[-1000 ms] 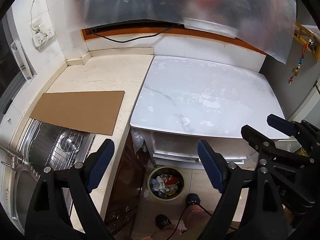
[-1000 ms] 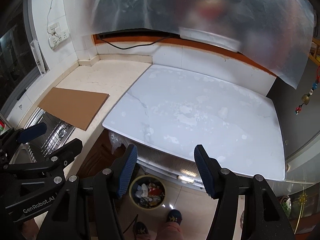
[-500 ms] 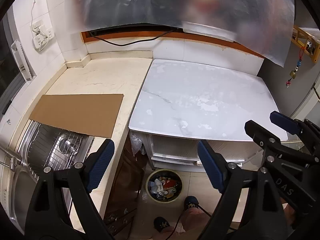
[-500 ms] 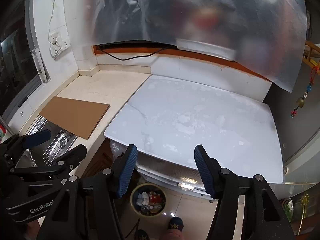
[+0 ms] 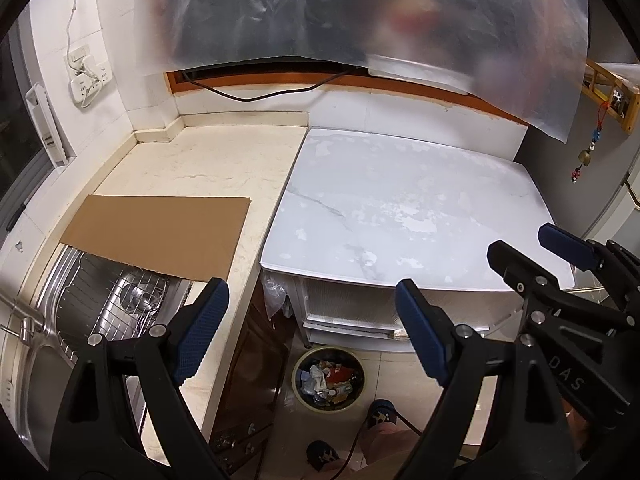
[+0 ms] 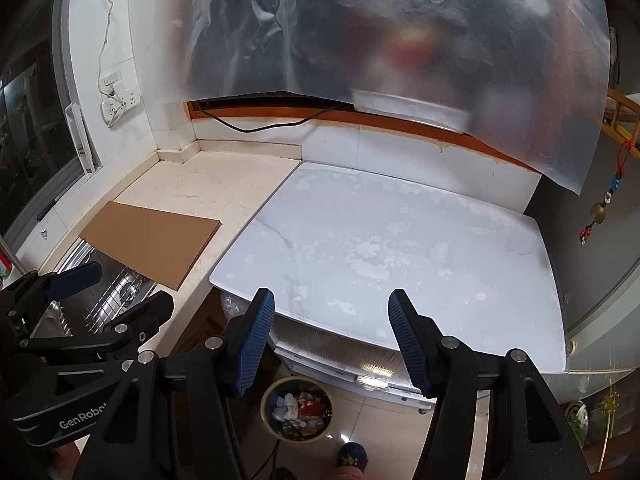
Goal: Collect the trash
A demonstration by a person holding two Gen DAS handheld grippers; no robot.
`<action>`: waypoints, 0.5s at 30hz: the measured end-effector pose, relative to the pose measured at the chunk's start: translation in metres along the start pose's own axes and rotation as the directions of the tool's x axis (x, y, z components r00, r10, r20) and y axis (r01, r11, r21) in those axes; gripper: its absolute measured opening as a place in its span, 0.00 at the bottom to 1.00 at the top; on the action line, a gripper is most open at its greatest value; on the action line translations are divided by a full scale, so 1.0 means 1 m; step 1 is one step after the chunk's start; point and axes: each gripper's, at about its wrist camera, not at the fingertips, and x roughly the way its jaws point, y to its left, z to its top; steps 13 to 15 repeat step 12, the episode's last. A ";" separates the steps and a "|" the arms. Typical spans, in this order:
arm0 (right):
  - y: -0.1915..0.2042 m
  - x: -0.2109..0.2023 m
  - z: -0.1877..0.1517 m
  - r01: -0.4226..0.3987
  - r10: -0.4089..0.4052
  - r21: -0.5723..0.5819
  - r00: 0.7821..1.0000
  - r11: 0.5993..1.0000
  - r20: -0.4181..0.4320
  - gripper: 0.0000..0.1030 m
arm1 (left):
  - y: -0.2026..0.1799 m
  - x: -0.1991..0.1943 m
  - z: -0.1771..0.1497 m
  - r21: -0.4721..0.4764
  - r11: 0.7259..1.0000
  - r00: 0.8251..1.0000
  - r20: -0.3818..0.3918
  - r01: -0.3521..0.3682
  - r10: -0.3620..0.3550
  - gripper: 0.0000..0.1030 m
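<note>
A round yellow-rimmed trash bin [image 5: 328, 378] [image 6: 298, 408] stands on the floor under the front edge of the white marble table [image 5: 400, 208] [image 6: 380, 248]. It holds crumpled paper and coloured wrappers. My left gripper [image 5: 310, 320] hangs open above the bin and the counter edge, nothing between its blue pads. My right gripper [image 6: 331, 312] is open too, over the table's front edge, with nothing in it. Each gripper shows in the other's view: the right gripper [image 5: 532, 252] at the right, the left gripper [image 6: 120, 292] at the left.
A brown cardboard sheet [image 5: 160, 232] [image 6: 152, 240] lies on the beige counter, partly over a steel sink [image 5: 100, 308] with a wire rack. A translucent plastic sheet [image 5: 360, 8] hangs over the back wall. A person's shoes [image 5: 382, 416] stand beside the bin.
The right wrist view has tilted up slightly, so the table and bin sit a little lower in it. Both grippers stay open and hold nothing.
</note>
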 end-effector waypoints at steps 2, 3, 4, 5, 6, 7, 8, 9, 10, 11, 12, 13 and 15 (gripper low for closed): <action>0.000 0.001 0.001 -0.002 0.002 -0.004 1.000 1.000 0.001 0.59 | 0.001 -0.002 -0.001 -0.002 1.000 1.000 0.001 -0.002 0.002 0.80; 0.000 0.001 0.001 -0.002 0.002 -0.004 1.000 1.000 0.002 0.59 | 0.001 -0.002 -0.001 -0.004 1.000 1.000 0.002 -0.002 0.002 0.80; 0.000 0.001 0.002 -0.003 0.003 -0.005 1.000 1.000 0.004 0.59 | 0.001 -0.002 -0.001 -0.006 1.000 1.000 0.003 -0.004 0.004 0.80; 0.000 0.001 0.003 -0.004 0.004 -0.008 1.000 1.000 0.004 0.59 | 0.002 -0.003 -0.001 -0.007 1.000 1.000 0.004 -0.005 0.005 0.80; 0.000 0.002 0.003 -0.006 0.006 -0.011 1.000 1.000 0.005 0.59 | 0.002 -0.003 -0.001 -0.009 1.000 1.000 0.007 -0.007 0.007 0.80; 0.000 0.002 0.004 -0.007 0.007 -0.013 1.000 1.000 0.007 0.59 | 0.002 -0.004 -0.001 -0.012 1.000 1.000 0.008 -0.009 0.009 0.80; 0.000 0.002 0.005 -0.007 0.007 -0.015 1.000 1.000 0.010 0.59 | 0.002 -0.004 -0.001 -0.013 1.000 1.000 0.009 -0.011 0.012 0.80; 0.000 0.003 0.006 -0.007 0.008 -0.019 1.000 1.000 0.011 0.59 | 0.002 -0.004 -0.001 -0.015 1.000 1.000 0.008 -0.014 0.014 0.80; 0.000 0.003 0.006 -0.007 0.007 -0.020 1.000 1.000 0.011 0.59 | 0.002 -0.004 -0.002 -0.017 1.000 1.000 0.008 -0.016 0.016 0.80; 0.001 0.003 0.006 -0.008 0.008 -0.020 1.000 1.000 0.011 0.59 | 0.003 -0.004 -0.002 -0.018 1.000 1.000 0.007 -0.018 0.018 0.80; 0.001 0.004 0.006 -0.009 0.009 -0.019 1.000 1.000 0.009 0.59 | 0.003 -0.004 -0.002 -0.019 1.000 1.000 0.005 -0.020 0.020 0.80; 0.001 0.004 0.006 -0.009 0.009 -0.019 1.000 1.000 0.009 0.59 | 0.003 -0.004 -0.002 -0.019 1.000 1.000 0.005 -0.020 0.020 0.80; 0.001 0.004 0.006 -0.009 0.009 -0.019 1.000 1.000 0.009 0.59 | 0.003 -0.004 -0.002 -0.019 1.000 1.000 0.005 -0.020 0.020 0.80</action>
